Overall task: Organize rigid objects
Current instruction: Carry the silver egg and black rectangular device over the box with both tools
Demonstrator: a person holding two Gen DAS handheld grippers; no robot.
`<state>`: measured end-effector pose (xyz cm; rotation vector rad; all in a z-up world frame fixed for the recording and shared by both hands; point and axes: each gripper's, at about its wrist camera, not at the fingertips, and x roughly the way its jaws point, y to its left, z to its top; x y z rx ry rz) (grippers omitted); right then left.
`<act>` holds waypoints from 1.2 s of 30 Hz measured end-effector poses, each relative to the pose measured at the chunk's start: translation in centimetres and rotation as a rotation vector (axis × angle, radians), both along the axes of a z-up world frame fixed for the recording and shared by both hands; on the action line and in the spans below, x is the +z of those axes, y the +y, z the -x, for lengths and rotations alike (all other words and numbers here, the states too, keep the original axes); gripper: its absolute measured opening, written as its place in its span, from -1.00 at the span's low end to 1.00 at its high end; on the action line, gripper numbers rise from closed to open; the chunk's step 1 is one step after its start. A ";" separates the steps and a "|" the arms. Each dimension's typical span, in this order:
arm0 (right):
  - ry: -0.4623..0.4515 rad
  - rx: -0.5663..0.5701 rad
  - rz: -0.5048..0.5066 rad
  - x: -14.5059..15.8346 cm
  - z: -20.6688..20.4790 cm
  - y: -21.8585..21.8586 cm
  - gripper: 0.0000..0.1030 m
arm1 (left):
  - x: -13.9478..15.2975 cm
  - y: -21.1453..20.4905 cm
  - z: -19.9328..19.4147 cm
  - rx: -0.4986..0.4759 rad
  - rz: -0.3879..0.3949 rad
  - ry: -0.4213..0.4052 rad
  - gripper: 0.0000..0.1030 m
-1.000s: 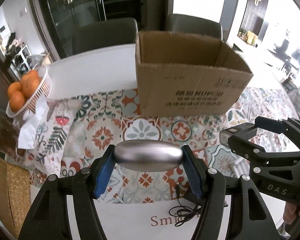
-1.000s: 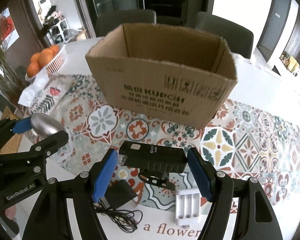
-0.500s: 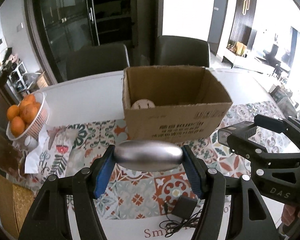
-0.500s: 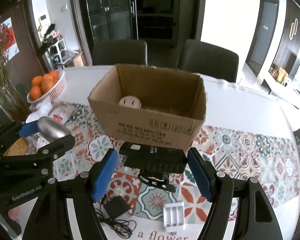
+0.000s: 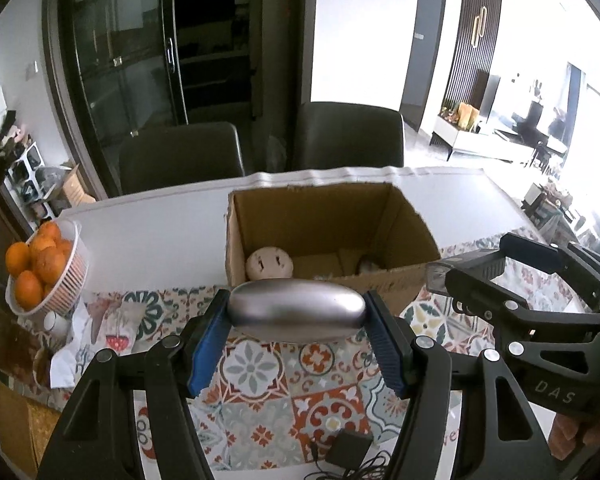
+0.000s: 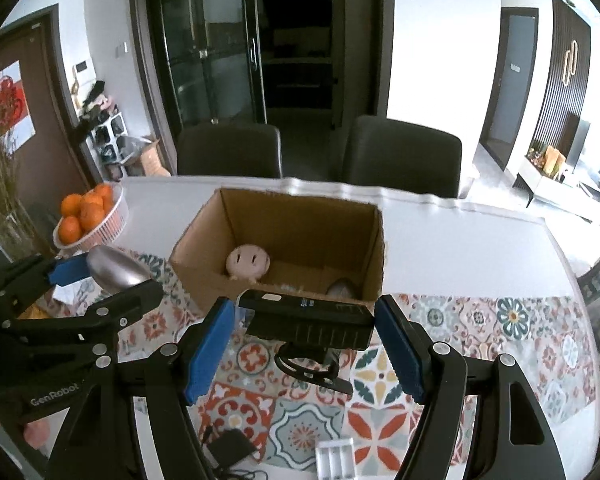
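While both grippers hang over the near side of the table, each one has something clamped between its blue pads: the left gripper (image 5: 297,322) is squeezing a smooth silver oval thing (image 5: 296,312) end to end, and the right gripper (image 6: 305,344) is pinching a black boxy gadget (image 6: 308,318) with a clip dangling underneath. Both are held up off the patterned tablecloth (image 6: 480,320), just on the near side of an open cardboard box (image 6: 300,240) that sits around the middle of the table. Inside the box there's a round beige plug-looking thing (image 6: 247,261) leaning in the left corner and something greyish (image 6: 342,286) toward the right that I can't make out. Down at the near edge of the table a black charger with its cord (image 6: 230,450) and a white battery holder (image 6: 334,460) are lying loose. Basket of oranges (image 5: 46,268) sits at the left edge.
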<state>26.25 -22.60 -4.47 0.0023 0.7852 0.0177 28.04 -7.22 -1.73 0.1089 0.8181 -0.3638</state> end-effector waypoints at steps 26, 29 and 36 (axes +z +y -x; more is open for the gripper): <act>0.033 -0.046 -0.068 0.9 -8.9 -3.4 0.41 | 1.0 -2.9 -9.1 -0.002 -0.005 0.080 0.26; 0.041 -0.046 -0.067 0.4 -9.8 -3.4 0.41 | 0.0 -2.9 -10.3 0.000 0.004 0.128 0.26; 0.125 -0.041 -0.114 -2.2 -12.5 -4.2 0.41 | -2.2 -3.5 -12.4 0.001 -0.036 0.187 0.26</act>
